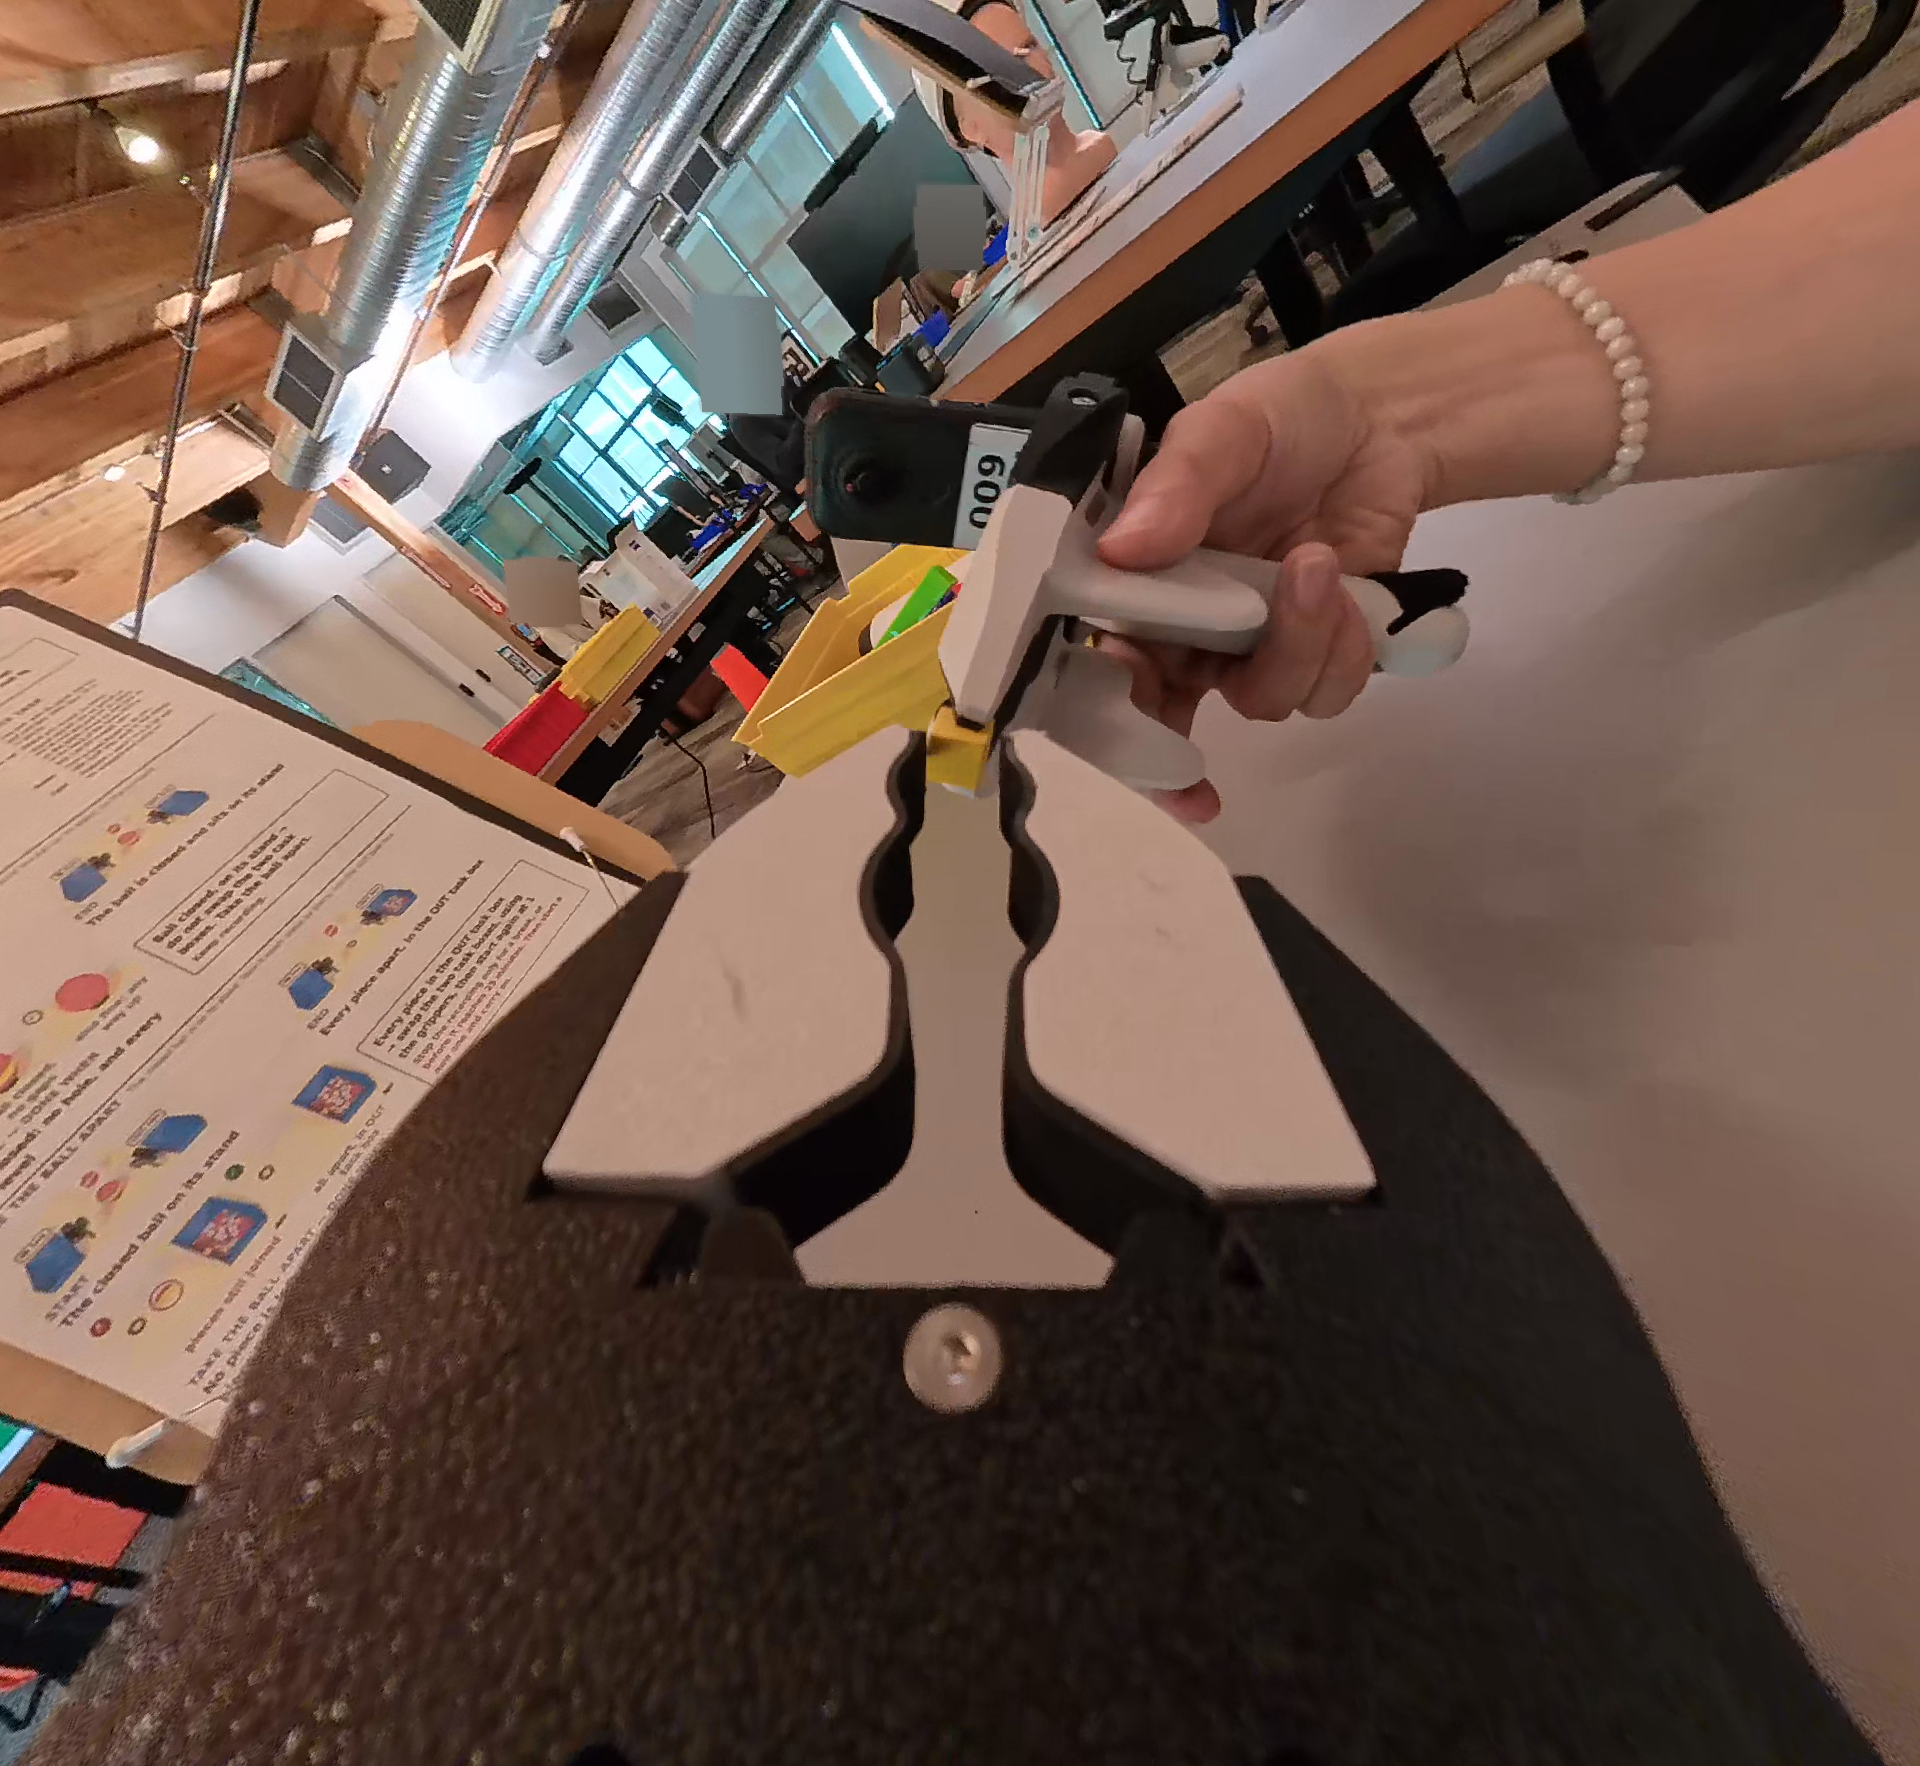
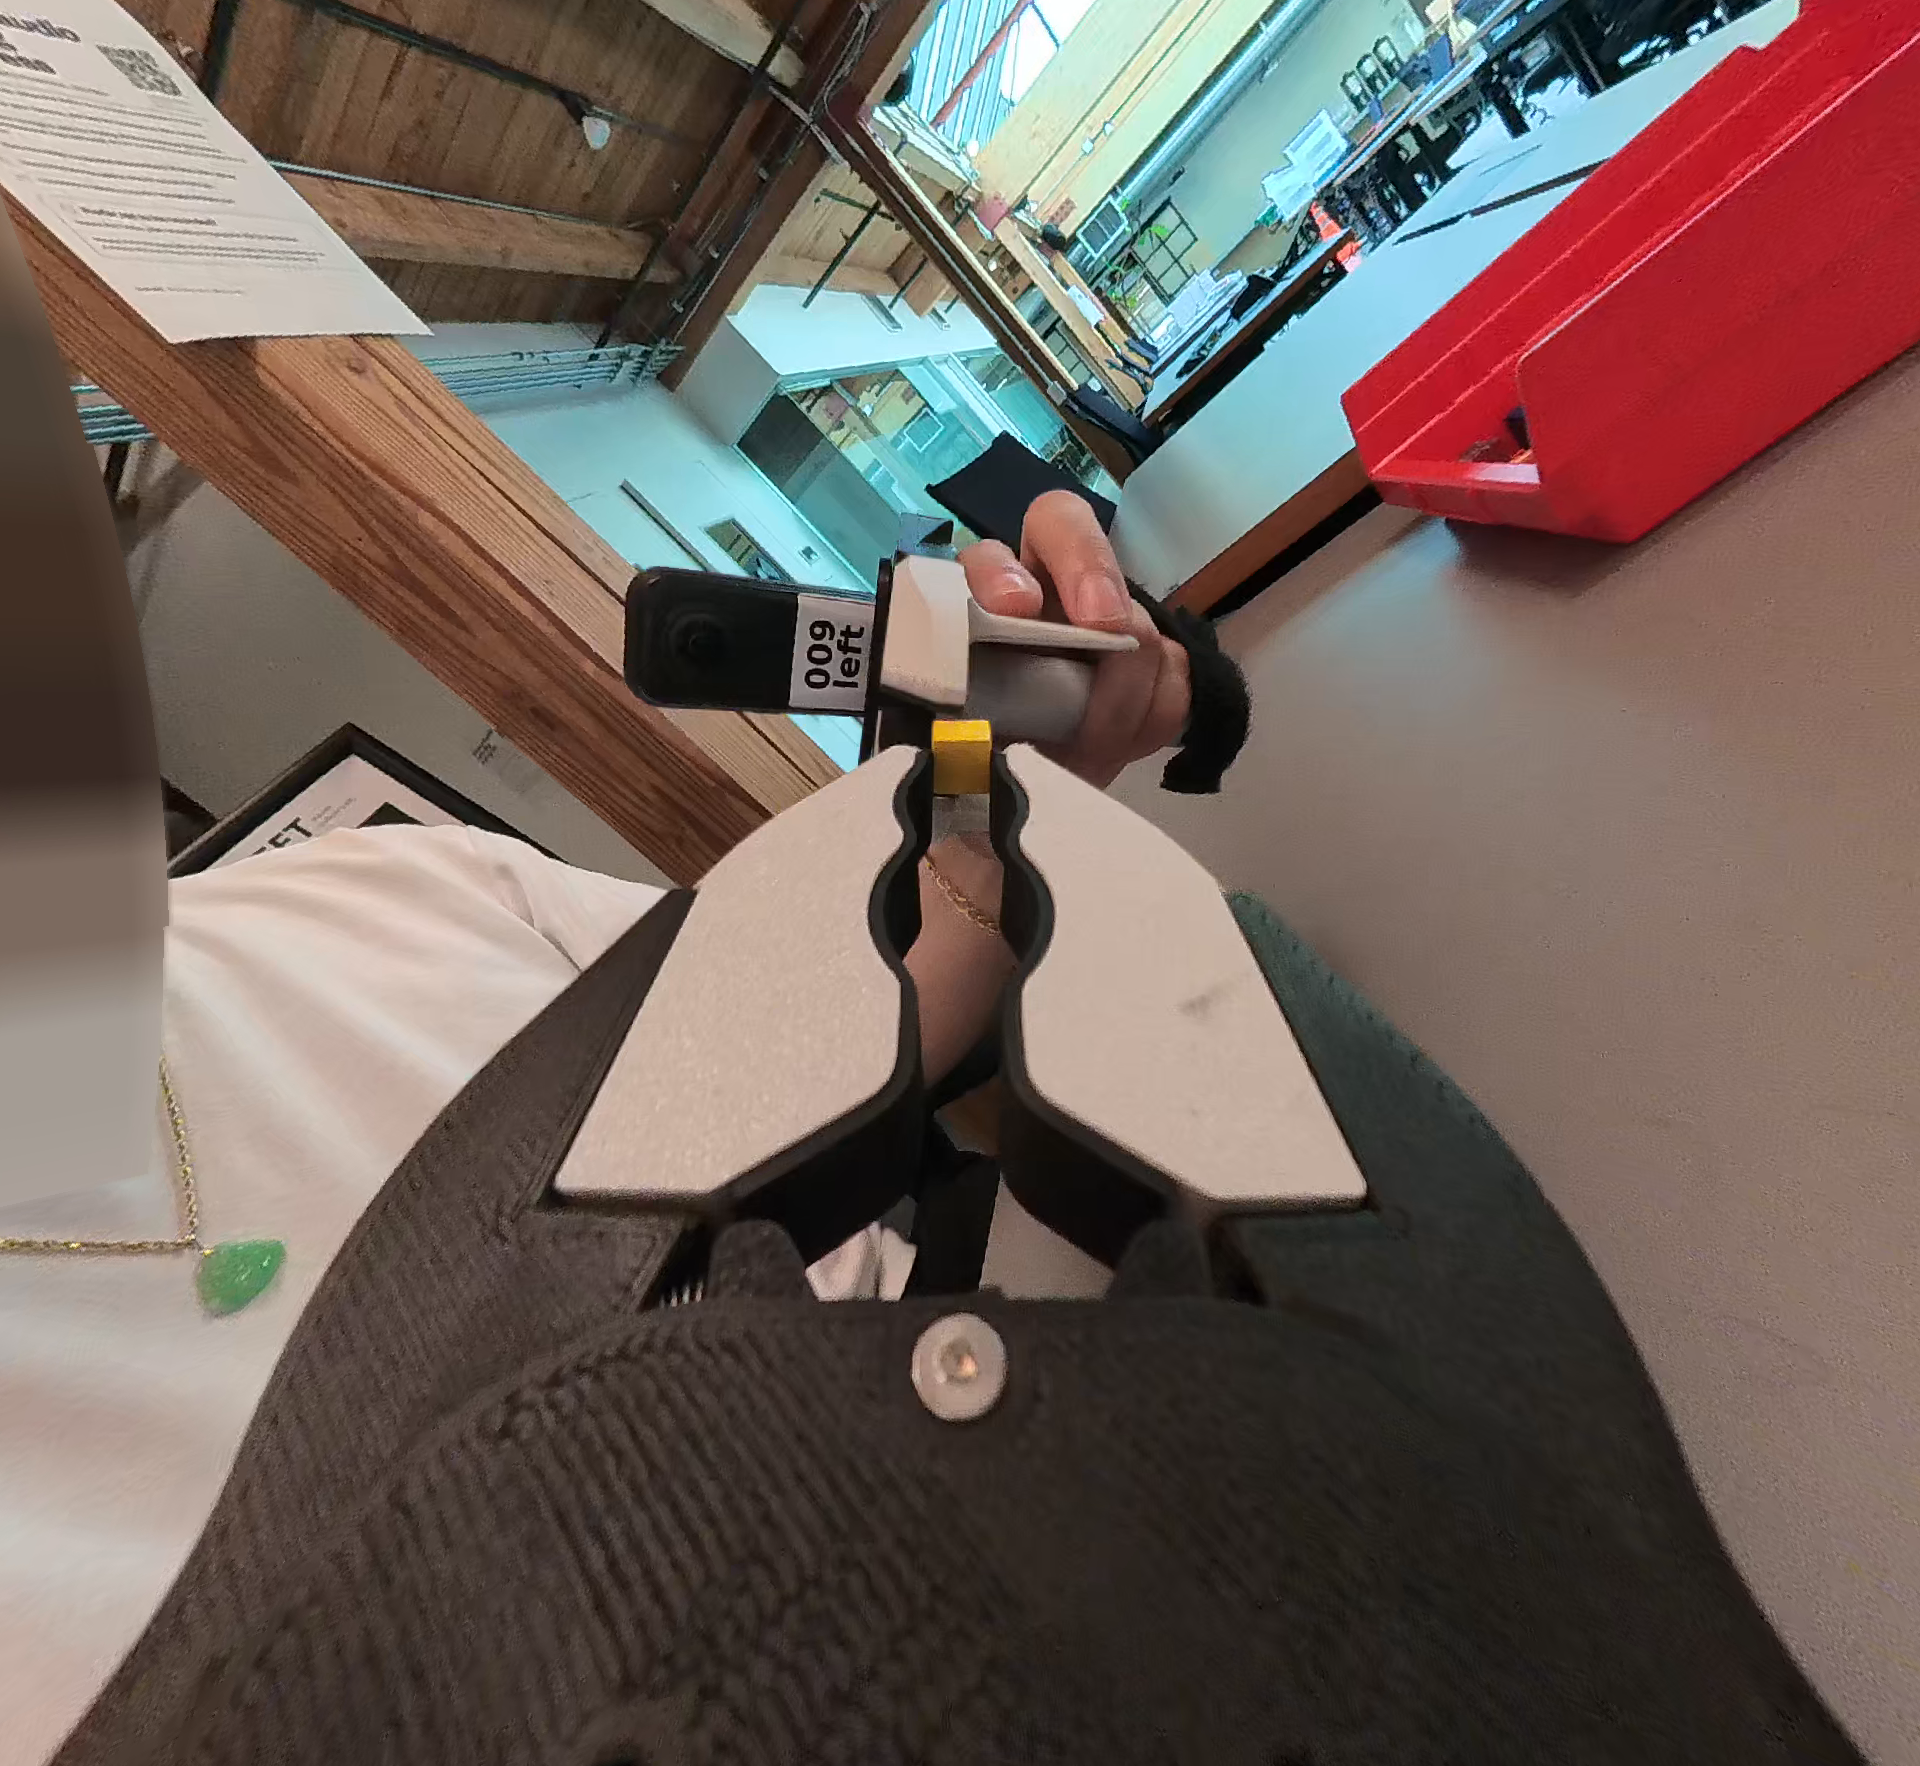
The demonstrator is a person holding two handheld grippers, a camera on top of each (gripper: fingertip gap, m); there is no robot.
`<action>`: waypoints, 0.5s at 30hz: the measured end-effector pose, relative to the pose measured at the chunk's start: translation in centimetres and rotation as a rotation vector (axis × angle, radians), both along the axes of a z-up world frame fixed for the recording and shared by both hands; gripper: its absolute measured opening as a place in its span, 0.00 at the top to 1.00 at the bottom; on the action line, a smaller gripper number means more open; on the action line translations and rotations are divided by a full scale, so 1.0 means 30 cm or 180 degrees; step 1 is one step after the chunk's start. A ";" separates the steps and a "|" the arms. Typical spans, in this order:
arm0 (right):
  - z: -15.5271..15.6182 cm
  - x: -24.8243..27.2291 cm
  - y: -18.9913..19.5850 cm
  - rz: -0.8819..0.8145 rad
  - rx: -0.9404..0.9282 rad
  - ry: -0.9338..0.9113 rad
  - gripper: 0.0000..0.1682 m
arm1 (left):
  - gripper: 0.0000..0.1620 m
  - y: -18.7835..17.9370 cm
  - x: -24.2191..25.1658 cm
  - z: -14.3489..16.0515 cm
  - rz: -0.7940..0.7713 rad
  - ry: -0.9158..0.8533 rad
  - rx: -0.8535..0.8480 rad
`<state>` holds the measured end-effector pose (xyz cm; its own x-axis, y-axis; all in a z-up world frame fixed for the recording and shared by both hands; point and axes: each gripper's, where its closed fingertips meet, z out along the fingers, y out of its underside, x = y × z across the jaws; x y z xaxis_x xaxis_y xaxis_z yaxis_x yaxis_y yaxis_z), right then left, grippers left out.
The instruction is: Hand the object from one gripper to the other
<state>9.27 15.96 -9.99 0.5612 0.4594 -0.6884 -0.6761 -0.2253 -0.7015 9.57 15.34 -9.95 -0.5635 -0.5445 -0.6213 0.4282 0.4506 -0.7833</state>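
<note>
Yellow block sits pinched at the tips of both tools at once, held in mid-air above the grey counter. Left tool grips it between nearly closed jaws; right tool meets it tip to tip from the opposite side, also closed on it. A yellow bin lies beyond, a red bin at far right; nothing blocks the way
</note>
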 end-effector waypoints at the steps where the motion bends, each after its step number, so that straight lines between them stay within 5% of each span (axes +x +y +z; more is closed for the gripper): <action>1: -0.003 -0.002 0.001 0.0004 -0.0017 -0.0012 0.94 | 0.93 -0.001 0.000 -0.002 0.0000 -0.0002 0.0024; 15: 0.002 0.013 -0.011 -0.0095 -0.0020 -0.0078 0.90 | 0.94 0.010 0.019 0.009 0.0130 -0.0001 -0.0049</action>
<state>9.66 15.61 -9.93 0.5915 0.4380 -0.6770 -0.6651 -0.2096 -0.7167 10.15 15.66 -9.66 -0.5405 -0.5766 -0.6127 0.4098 0.4555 -0.7903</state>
